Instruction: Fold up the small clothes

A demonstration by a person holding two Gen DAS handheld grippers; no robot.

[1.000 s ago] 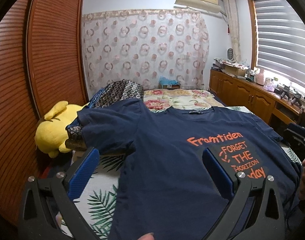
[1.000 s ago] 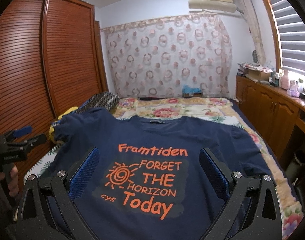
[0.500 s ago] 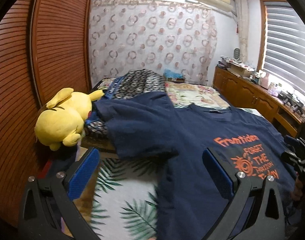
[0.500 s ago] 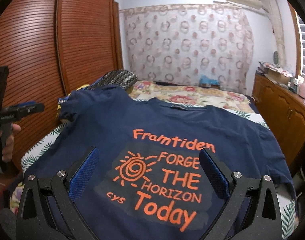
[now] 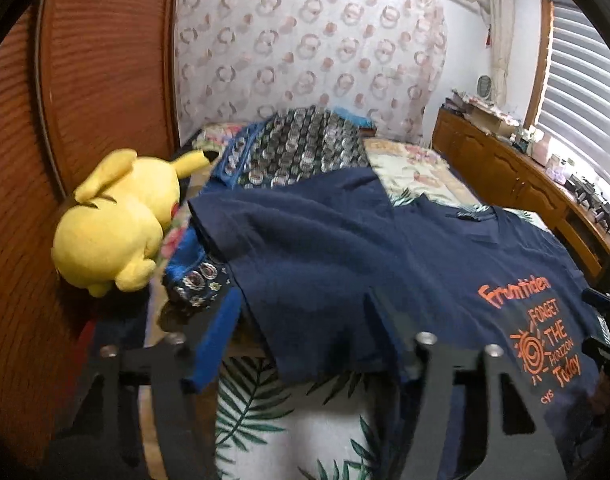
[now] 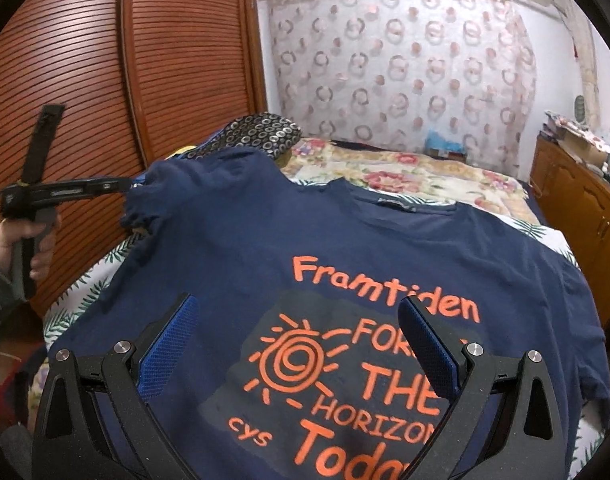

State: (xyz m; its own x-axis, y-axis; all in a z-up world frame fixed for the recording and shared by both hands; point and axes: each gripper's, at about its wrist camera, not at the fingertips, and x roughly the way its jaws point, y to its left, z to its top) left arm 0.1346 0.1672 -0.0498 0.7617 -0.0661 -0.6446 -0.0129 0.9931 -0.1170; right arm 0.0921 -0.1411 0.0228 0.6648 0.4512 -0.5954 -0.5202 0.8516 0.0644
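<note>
A navy T-shirt point(image 6: 345, 248) with orange print "Framtiden Forget the Horizon Today" lies face up on the bed; it also shows in the left wrist view point(image 5: 385, 264). Its left sleeve point(image 5: 297, 248) drapes over a patterned pillow. My left gripper point(image 5: 301, 320) is open, its jaws straddling the lower edge of that sleeve. In the right wrist view the left gripper point(image 6: 133, 186) reaches the sleeve end. My right gripper point(image 6: 297, 336) is open above the printed chest, holding nothing.
A yellow plush toy point(image 5: 117, 220) lies at the bed's left edge against the wooden wardrobe point(image 6: 85, 80). A dark patterned pillow point(image 5: 297, 148) sits beyond the sleeve. A leaf-print sheet point(image 5: 289, 428) covers the bed. A wooden cabinet point(image 5: 517, 176) runs along the right.
My left gripper has swung left and forward to the sleeve, its jaws now around the sleeve edge. My right gripper has moved closer and lower over the print.
</note>
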